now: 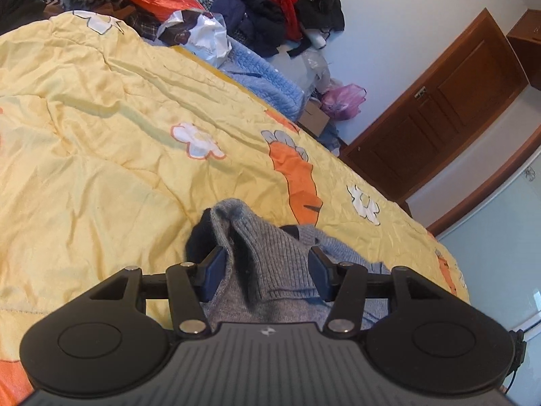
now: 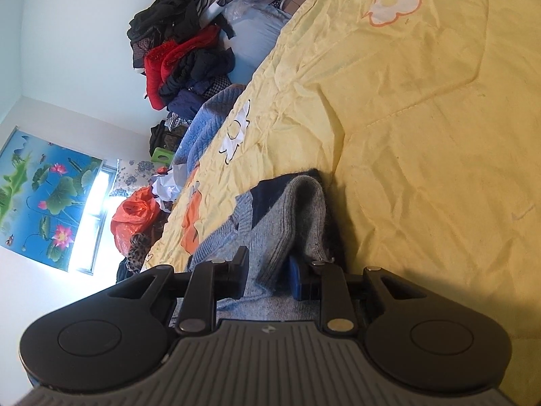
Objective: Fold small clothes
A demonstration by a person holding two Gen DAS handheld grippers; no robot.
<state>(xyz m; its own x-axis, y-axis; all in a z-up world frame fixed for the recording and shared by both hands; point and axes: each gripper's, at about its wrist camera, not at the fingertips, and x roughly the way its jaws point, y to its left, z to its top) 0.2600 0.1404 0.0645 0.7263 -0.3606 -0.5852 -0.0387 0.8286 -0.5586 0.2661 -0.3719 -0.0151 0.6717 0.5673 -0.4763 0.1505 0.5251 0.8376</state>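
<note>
Yellow quilt (image 1: 101, 128) below, both tongs (image 1: 267, 264) (image 2: 267, 267) pinching the grey knit (image 1: 270, 253) (lift evenly, keep edges aligned).

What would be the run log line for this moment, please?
left gripper: shut on grey sweater | right gripper: shut on grey sweater | on yellow quilt

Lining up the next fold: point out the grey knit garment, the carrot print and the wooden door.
grey knit garment (image 1: 274, 264), left wrist view, ribbed cuff.
carrot print (image 1: 297, 176), left wrist view, orange body.
wooden door (image 1: 439, 108), left wrist view, middle panel.
</note>
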